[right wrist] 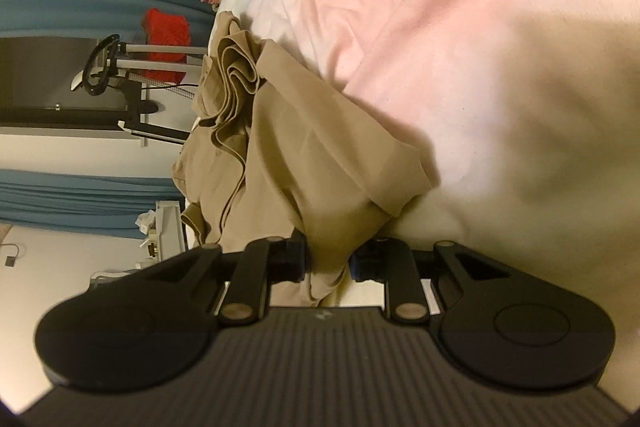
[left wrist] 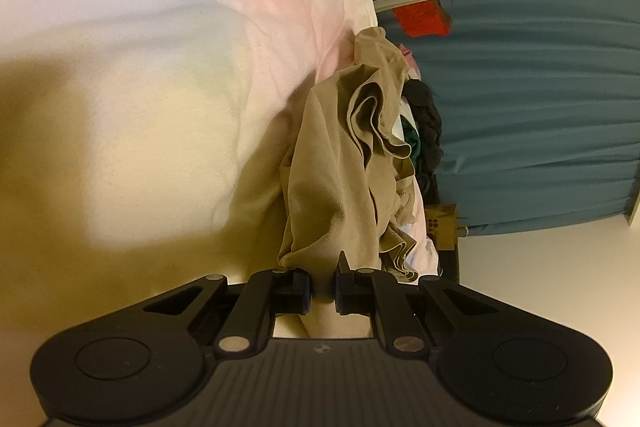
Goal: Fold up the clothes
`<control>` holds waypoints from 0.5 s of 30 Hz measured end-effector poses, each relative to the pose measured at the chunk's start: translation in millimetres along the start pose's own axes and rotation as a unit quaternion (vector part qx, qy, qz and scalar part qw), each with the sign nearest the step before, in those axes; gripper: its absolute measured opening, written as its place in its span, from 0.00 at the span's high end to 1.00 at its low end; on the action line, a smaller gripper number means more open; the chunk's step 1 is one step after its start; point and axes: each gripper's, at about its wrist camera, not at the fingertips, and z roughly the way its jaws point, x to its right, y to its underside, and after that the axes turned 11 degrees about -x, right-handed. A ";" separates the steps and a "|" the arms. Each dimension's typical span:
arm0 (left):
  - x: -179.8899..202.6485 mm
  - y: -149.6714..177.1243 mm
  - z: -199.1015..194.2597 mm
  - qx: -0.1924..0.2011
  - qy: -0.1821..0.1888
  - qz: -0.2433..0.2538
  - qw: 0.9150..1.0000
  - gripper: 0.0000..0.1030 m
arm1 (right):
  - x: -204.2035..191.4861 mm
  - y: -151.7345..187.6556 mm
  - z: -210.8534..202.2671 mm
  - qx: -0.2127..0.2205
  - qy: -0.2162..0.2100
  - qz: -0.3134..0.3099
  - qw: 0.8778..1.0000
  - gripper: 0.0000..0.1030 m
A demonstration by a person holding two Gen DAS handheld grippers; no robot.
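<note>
A pale pink bedsheet covers the bed and fills most of both views, with blue curtains hanging beyond its edge; on the sheet lies a crumpled tan garment, its ruffled hem bunched near the bed's edge, beside a small heap of dark clothes. The left hand-held gripper is nearly pressed together, pinching one end of the tan garment; the right hand-held gripper pinches a fold of the same cloth between its jaws.
</note>
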 end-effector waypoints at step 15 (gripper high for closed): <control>43.2 35.5 -49.1 0.016 -0.019 0.116 0.993 0.91 | -39.9 35.7 -44.9 0.048 -0.001 -0.134 0.990 0.89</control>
